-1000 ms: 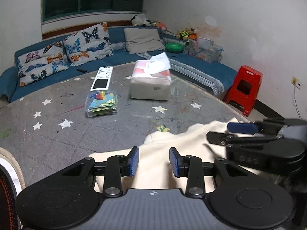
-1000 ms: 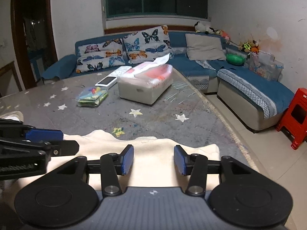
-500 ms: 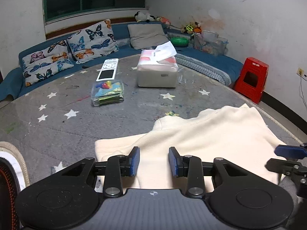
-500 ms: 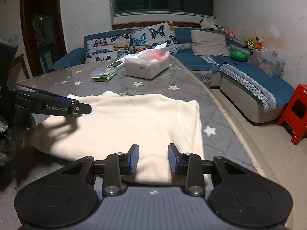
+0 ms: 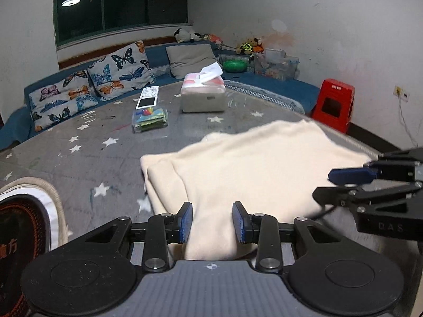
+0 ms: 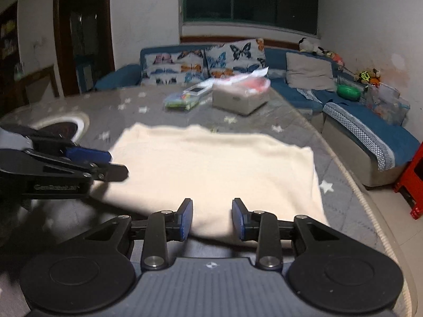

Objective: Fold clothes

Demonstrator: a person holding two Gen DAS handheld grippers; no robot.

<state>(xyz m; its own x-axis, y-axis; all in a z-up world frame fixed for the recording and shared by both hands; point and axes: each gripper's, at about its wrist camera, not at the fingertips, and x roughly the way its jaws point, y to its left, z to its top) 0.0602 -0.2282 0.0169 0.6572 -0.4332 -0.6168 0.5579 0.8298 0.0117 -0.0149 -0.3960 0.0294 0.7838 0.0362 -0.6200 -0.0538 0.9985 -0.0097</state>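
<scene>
Across the near part of the grey starred bench [image 5: 79,158] lies the cream garment [image 5: 251,163], folded flat, its near edge hidden behind both tools. We see the left gripper [image 5: 212,223] clenched on a bunched fold, and the right gripper [image 6: 212,219] with cloth between its jaws, though we cannot tell whether its pads [image 6: 185,219] press. Only the left view shows the red stool [image 5: 334,104] whole; only the right shows the doorway [image 6: 82,47].

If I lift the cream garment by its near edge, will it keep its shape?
Probably not. The cream garment looks soft and fleecy, so it should sag and drape. Its folded left edge shows thick layers that may slide apart. It seems light.
</scene>
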